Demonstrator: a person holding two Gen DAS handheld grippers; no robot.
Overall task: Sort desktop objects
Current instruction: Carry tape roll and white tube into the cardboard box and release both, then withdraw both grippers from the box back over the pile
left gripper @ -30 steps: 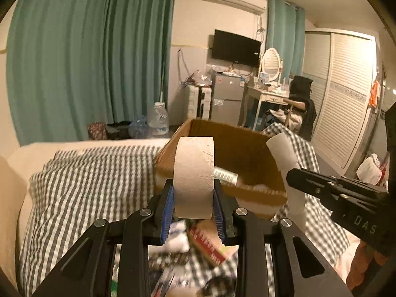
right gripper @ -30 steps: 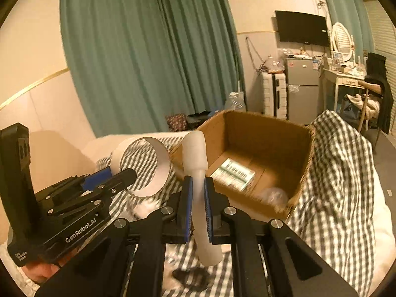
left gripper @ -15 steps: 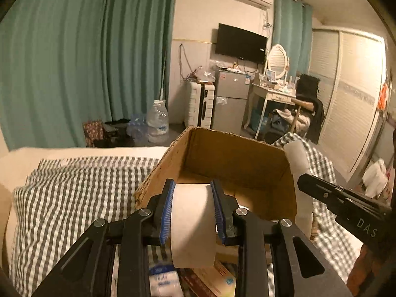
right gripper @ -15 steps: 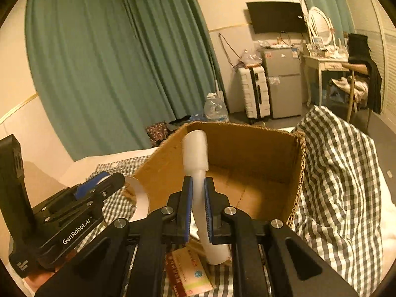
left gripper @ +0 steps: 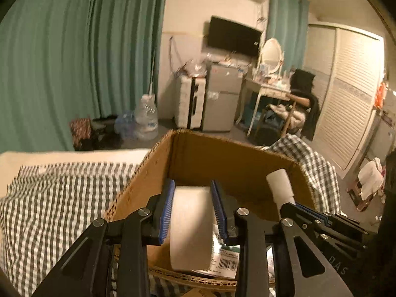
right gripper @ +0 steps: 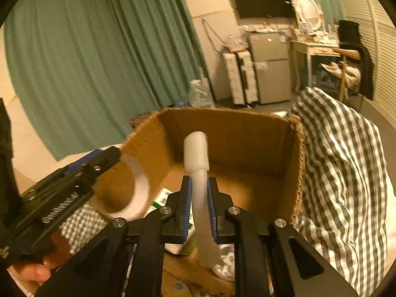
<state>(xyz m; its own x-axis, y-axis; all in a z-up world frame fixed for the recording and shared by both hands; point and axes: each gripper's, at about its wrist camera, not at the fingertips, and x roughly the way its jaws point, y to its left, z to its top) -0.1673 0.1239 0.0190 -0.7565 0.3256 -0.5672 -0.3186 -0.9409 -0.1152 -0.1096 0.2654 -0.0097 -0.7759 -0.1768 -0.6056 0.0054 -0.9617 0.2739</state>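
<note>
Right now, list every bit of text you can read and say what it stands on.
"DAS": on the side of the right gripper.
Brand lettering on the left gripper: too blurred to read.
Barcode label on a packet in the cardboard box: print too small to read.

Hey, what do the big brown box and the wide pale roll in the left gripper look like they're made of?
Brown open-topped box: corrugated cardboard, matte; fluted layers show along its cut rim. Wide pale tape roll: probably paper masking tape, dull cream with no sheen, though blur leaves it uncertain.
</note>
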